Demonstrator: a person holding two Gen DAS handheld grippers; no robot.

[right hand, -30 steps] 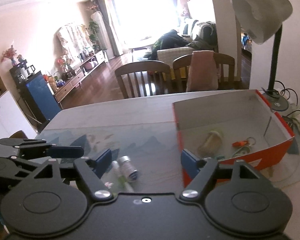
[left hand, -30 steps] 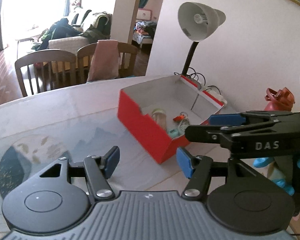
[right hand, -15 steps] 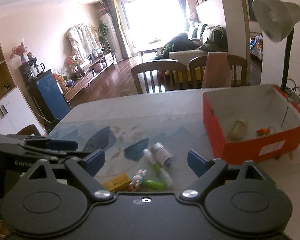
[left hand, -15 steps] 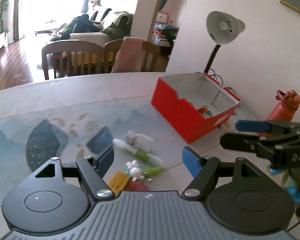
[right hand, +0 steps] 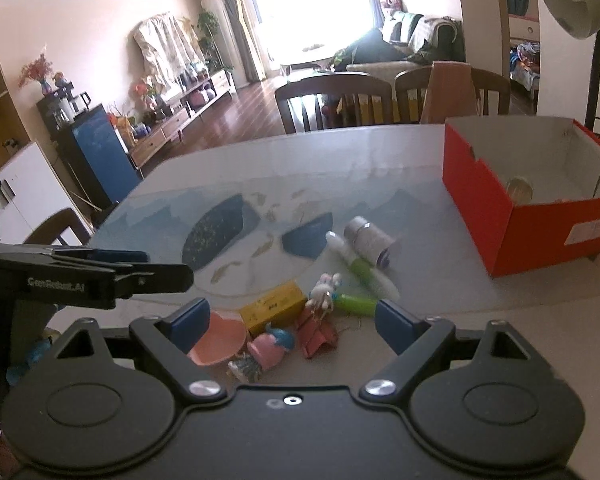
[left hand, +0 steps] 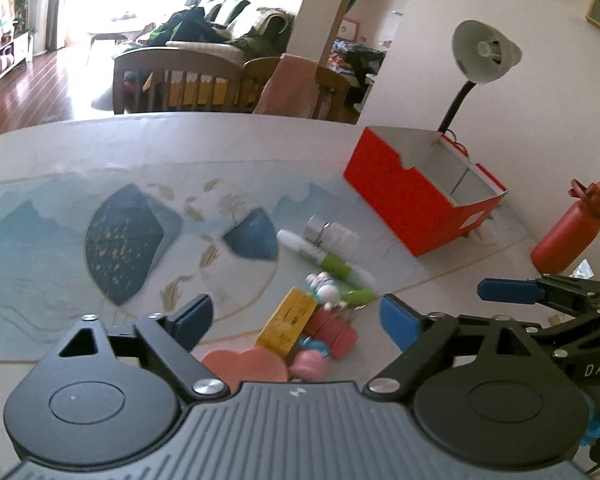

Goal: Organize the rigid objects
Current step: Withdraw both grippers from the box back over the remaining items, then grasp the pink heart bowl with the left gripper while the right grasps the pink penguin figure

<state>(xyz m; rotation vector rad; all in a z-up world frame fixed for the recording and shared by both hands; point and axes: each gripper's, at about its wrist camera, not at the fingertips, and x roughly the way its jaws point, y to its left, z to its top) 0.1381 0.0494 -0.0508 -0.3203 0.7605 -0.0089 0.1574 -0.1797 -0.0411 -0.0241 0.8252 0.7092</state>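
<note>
A pile of small objects lies on the table in front of both grippers: a yellow box [left hand: 287, 322] [right hand: 272, 309], a pink heart-shaped dish [left hand: 244, 365] [right hand: 219, 343], a red clip [left hand: 332, 330] [right hand: 317, 334], a pink toy figure [right hand: 269, 346], a white bunny charm [right hand: 323, 288], a green-white tube [left hand: 324, 258] [right hand: 360, 270] and a white bottle [left hand: 332, 234] [right hand: 370, 240]. The red open box [left hand: 416, 200] [right hand: 528, 192] stands at the right with a few items inside. My left gripper [left hand: 296, 316] is open and empty. My right gripper [right hand: 292, 320] is open and empty.
A red water bottle [left hand: 568, 228] stands right of the box. A desk lamp [left hand: 480, 60] stands behind the box by the wall. A blue patterned mat [left hand: 140, 232] covers the table. Wooden chairs [right hand: 336, 100] stand at the far edge.
Both grippers have pulled back from the red box toward the near side. The pile of small objects has come into view between the fingers. Both stay open.
</note>
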